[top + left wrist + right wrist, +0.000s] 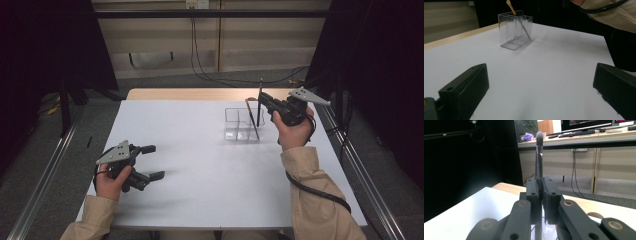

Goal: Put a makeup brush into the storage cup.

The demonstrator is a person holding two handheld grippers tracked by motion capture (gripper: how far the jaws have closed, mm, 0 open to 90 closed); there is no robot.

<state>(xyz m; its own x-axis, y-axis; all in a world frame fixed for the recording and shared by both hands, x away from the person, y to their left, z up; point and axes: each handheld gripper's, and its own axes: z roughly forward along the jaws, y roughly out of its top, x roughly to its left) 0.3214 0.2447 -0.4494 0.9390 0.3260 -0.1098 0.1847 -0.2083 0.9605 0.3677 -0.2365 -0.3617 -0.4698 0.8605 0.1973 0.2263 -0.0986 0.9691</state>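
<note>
Over the clear organiser [243, 124], at the far right of the white table [190, 165], my right gripper [264, 101] is clamped on a dark makeup brush [259, 105]. I hold the brush upright, bristles up, with its lower end inside the organiser's back right compartment or just above it; I cannot tell which. A second brush with a tan tip [252, 119] already leans in the organiser. My left gripper [152, 162] rests at the near left with its jaws spread wide and nothing between them. I see two risks. If I let go while the handle is above the rim, the brush could tip out onto the table. If I push down off-centre, the light organiser could slide or topple, since nothing steadies it.
</note>
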